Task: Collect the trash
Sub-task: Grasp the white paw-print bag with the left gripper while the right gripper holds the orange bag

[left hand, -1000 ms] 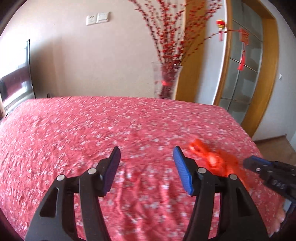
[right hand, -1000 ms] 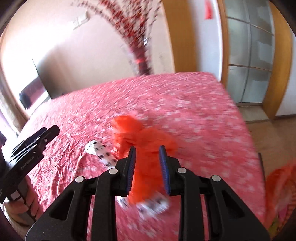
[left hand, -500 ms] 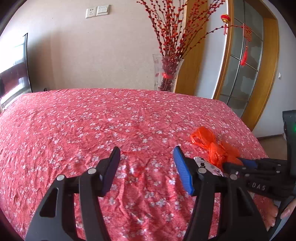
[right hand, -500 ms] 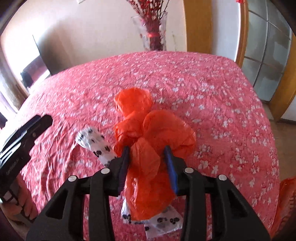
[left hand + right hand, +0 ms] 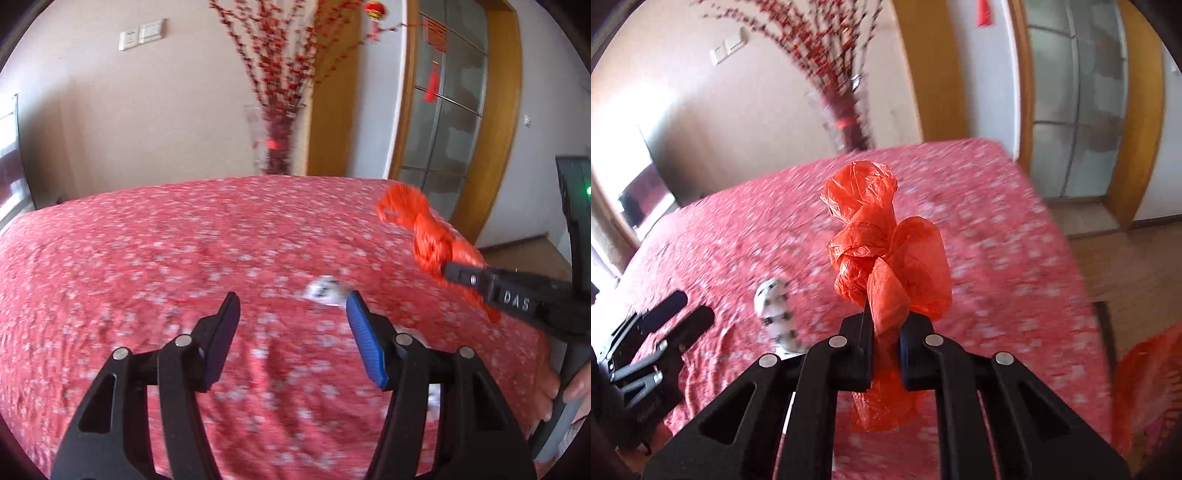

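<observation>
A crumpled orange plastic bag hangs lifted above the red flowered tablecloth. My right gripper is closing, and its pads squeeze the bag's lower part. From the left wrist the same bag sticks up out of the right gripper at the right. A white scrap with black spots lies on the cloth just beyond my left gripper. That gripper's jaws are opening with nothing between them. In the right wrist view the scrap lies between the two grippers.
A glass vase of red berry branches stands behind the table's far edge. A wood-framed glass door is at the right and a dark screen at the left. Another orange bag sits low beyond the table's right edge.
My right gripper has shut on the orange bag and raised it off the cloth. The spotted scrap stayed on the table. My left gripper has moved closer to that scrap.
</observation>
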### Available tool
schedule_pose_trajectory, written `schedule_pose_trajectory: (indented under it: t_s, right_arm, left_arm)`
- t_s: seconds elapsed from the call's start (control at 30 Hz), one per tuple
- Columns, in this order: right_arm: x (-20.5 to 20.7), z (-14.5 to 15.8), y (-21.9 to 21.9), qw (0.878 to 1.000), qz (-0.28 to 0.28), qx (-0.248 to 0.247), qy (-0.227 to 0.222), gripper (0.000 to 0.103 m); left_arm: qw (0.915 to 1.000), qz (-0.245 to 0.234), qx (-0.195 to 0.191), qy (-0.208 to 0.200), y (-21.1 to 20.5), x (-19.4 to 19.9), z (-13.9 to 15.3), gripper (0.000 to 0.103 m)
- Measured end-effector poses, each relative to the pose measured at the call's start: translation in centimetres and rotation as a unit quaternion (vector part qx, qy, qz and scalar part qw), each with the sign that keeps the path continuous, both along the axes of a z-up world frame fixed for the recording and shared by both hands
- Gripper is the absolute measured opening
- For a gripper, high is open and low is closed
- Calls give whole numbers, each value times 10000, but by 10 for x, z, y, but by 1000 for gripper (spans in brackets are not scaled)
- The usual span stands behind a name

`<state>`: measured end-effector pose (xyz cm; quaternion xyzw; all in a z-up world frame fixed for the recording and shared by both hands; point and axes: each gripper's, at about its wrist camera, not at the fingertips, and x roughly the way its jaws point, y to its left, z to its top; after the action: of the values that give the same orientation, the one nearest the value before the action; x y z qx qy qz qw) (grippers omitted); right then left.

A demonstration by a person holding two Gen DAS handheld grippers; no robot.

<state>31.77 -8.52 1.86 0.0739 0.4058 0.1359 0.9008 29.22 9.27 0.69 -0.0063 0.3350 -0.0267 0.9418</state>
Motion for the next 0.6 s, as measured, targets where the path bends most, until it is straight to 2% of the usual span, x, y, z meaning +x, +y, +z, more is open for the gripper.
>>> schedule_pose_trajectory:
  t_s: [0.27,0.5,0.57,0.6]
  right_arm:
    - [-23,7,-50,9984,-451,-268,-187,11]
    - [-43,2,-92,9968,-745,-248,-151,11]
    - [-47,0,-100,9964,-804,-229,-139,11]
    - [-50,0,-104,9963,-823,-215,-142,11]
  left_arm:
    - [9980,-435,181,431,-56,5,-15,67]
    - [9935,-290,498,985,-77,11,-36,67]
    - [9909,-230,595,1189,-80,14,-44,65]
    - [9909,-220,508,1223,-79,14,-45,57]
